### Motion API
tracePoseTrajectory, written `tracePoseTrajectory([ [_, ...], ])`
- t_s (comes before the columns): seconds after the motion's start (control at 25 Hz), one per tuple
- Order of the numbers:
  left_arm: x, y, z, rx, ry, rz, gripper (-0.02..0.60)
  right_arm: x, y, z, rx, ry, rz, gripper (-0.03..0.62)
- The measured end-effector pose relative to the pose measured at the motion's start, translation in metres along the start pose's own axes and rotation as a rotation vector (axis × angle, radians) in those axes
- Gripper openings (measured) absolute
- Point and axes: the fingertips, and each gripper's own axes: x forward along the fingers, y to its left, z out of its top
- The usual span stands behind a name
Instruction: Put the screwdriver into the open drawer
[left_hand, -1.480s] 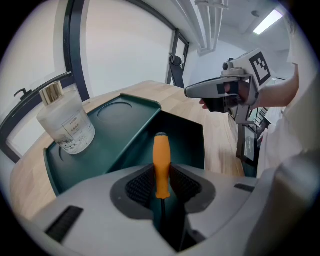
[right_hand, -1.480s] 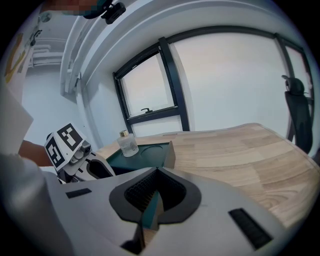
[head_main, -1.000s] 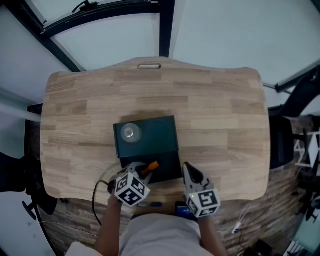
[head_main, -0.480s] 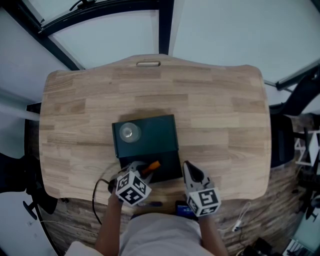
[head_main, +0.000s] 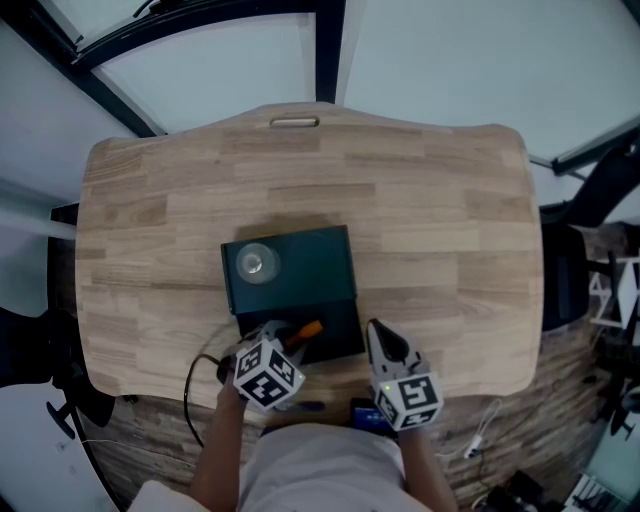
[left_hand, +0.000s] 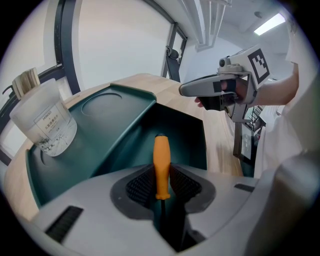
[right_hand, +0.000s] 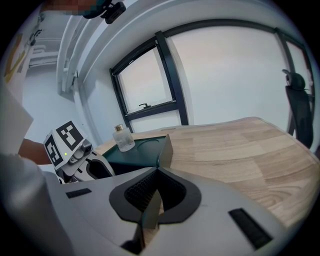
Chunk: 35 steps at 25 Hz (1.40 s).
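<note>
Head view: a dark green drawer box (head_main: 290, 268) sits mid-table (head_main: 440, 220) with a small glass bottle (head_main: 255, 262) on top. Its open drawer (head_main: 335, 338) is pulled out towards the near edge. The left gripper (head_main: 278, 340) is right at the drawer's near-left corner, way closer than the right gripper (head_main: 380, 338), which hangs just right of it.

Left gripper view: the jaws are clamped on the screwdriver (left_hand: 161, 160). Its orange handle sticks straight out along the jaws, over the drawer's inside (left_hand: 177, 132). What shows of the drawer looks empty. I'd say the drop is just down and let go.

Right gripper view: the jaws are pressed together with nothing in them, pointing across the table past the box (right_hand: 142, 149).
</note>
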Motion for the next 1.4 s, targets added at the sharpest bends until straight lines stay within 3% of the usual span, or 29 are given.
tracePoseTrajectory([
  [0.68,0.010,-0.002,-0.002,0.011,0.025,-0.004,0.100,0.001,-0.002,-0.001,0.004,0.002,0.000,-0.003],
  [0.96,0.008,-0.002,0.001,-0.045,0.000,-0.038,0.100,0.001,-0.002,-0.001,0.006,0.005,-0.002,-0.003],
  [1.4,0.000,0.000,0.005,-0.083,-0.043,-0.032,0.100,-0.003,-0.002,0.003,-0.001,-0.011,0.001,-0.003],
])
